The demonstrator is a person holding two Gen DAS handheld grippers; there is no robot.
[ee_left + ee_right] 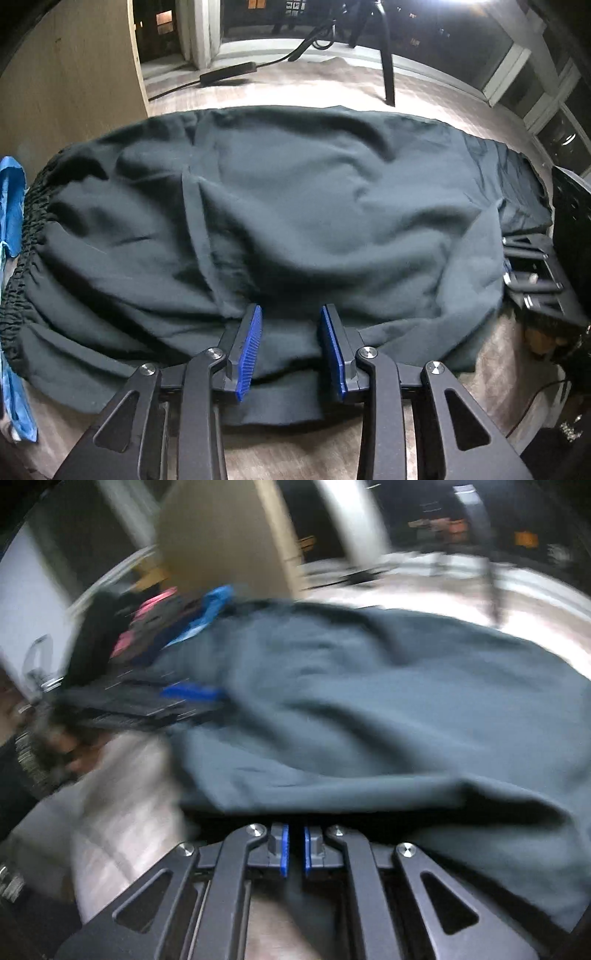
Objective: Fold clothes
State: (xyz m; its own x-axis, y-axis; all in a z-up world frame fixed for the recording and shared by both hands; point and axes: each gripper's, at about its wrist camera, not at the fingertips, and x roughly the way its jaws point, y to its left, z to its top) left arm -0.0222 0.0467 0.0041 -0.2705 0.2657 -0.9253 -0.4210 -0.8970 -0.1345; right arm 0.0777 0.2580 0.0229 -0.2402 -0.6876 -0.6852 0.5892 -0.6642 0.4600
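dark garment [295, 206] spread on table [332, 88]

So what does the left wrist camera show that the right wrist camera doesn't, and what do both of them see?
Only the left wrist view shows the left gripper from behind, jaws apart over the near edge of the dark garment, plus the gathered elastic waistband and a black power strip beyond. Only the right wrist view shows the right gripper with jaws nearly together at the cloth's edge, and a pink-and-dark heap of clothes, blurred. Both show the dark garment spread on the pale surface and a blue cloth beside it.
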